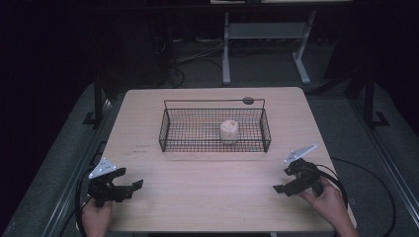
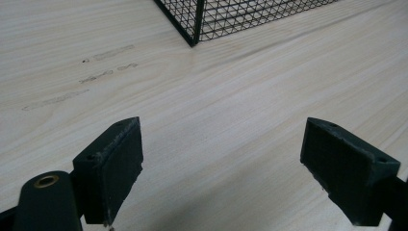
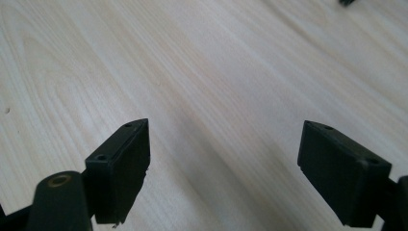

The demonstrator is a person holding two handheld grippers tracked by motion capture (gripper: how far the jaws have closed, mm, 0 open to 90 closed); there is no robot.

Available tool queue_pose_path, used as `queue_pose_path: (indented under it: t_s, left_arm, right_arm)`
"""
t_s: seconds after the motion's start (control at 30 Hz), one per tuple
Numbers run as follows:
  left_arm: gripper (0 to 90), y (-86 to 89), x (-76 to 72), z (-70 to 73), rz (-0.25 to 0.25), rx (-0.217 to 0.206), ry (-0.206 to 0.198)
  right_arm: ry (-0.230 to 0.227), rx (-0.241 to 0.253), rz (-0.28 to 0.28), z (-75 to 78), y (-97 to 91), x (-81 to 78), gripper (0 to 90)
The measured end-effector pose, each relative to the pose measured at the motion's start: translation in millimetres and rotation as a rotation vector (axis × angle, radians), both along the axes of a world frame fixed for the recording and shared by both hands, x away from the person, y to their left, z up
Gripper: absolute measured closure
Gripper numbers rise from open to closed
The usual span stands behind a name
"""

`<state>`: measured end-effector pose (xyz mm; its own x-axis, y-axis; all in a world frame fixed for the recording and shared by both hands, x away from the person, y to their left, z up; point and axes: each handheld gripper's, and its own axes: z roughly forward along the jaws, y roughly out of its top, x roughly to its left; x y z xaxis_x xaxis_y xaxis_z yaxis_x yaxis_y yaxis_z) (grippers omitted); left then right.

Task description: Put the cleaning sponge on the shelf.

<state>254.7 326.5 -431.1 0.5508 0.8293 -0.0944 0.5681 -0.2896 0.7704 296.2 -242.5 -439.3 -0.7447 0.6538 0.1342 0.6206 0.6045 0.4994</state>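
The pale round lump (image 1: 229, 131) sits inside the wire basket (image 1: 168, 129), right of its middle and well ahead of both empty, gaping tongs, nearer the right tongs (image 1: 289, 183) than the left tongs (image 1: 124, 189) on the worktop (image 1: 207, 197).

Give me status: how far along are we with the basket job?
Done: a pale round item already sits inside the black wire basket, right of centre. In hand: nothing; the left gripper and right gripper are both open over bare table, near the front edge, apart from the basket. Left: hard to say; nothing else lies loose on the table to be moved.
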Motion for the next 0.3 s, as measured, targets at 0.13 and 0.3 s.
queue_pose_path:
  t_s: [0.13,0.3]
  left_arm:
    - [13.7,-0.7,0.1,0.2,-0.001,0.001,0.001]
    - [13.7,-1.6,1.2,-0.2,-0.003,-0.002,0.001]
  right_arm:
    - [-0.003,0.001,-0.008,-3.1,-3.7,-5.0,18.2]
    - [0.004,0.006,-0.017,-7.4,-6.8,-9.2,16.5]
